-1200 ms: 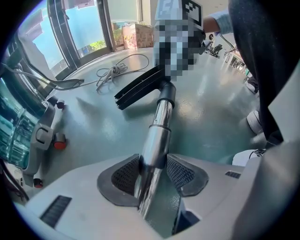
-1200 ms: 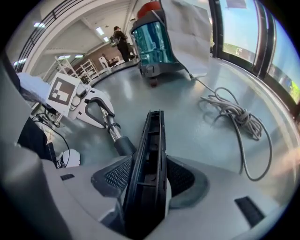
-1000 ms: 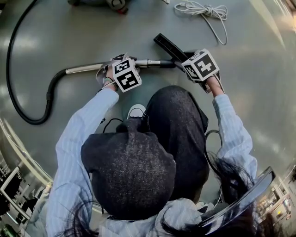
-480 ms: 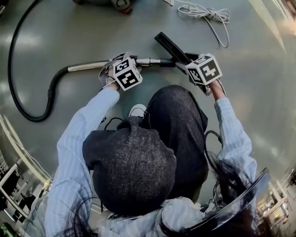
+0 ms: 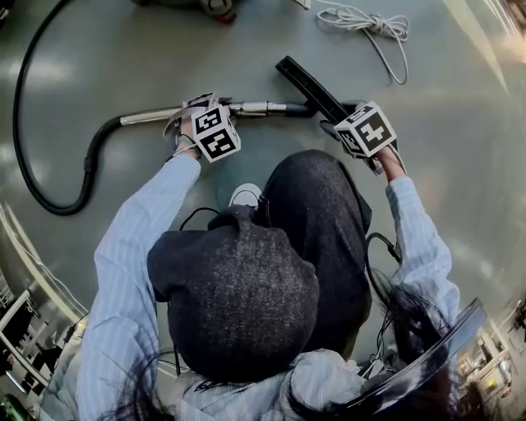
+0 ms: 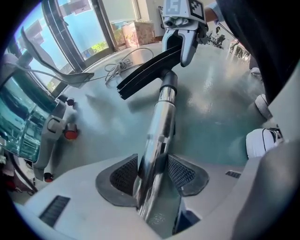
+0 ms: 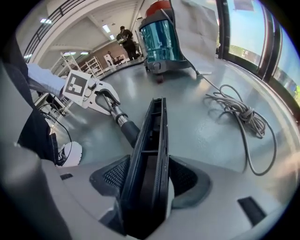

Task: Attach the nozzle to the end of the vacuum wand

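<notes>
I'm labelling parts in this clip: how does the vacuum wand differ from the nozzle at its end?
The vacuum wand is a shiny, round metal tube; the nozzle is matte black and flat-sided. The wand's side is closed, while the nozzle shows an open channel along its length. In the head view the wand runs left to right, and the nozzle slants across its end. Both are long and narrow, and they meet at the wand's dark collar.

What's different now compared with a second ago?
The left gripper shifted slightly left along the metal tube, which it grips. The right gripper drew back slightly toward the person, its jaws just opening a little around the nozzle. Tube, nozzle, hose and cord stayed put.
</notes>
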A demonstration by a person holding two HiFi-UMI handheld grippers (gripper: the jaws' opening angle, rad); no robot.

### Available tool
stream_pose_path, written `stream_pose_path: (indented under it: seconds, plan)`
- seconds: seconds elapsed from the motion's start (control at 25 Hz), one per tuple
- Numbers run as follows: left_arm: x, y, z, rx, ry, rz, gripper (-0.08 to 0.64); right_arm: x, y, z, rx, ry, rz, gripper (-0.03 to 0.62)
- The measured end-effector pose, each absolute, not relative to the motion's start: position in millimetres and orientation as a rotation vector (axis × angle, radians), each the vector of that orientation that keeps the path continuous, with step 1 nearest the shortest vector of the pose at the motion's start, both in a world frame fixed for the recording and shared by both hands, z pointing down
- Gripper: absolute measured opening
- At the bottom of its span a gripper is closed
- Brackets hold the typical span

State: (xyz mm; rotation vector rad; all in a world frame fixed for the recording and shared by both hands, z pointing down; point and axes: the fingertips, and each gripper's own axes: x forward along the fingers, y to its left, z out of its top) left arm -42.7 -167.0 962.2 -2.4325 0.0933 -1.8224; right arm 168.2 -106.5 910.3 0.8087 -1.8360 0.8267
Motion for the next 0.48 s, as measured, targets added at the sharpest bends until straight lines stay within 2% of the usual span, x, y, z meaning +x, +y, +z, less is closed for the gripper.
stream_pose_path:
  seconds: [0.48]
  plan:
    - [-34, -169, 955, -2.565, 0.241, -1.744, 0.198, 160, -125, 885, 1.034, -1.880, 1.178, 0.249]
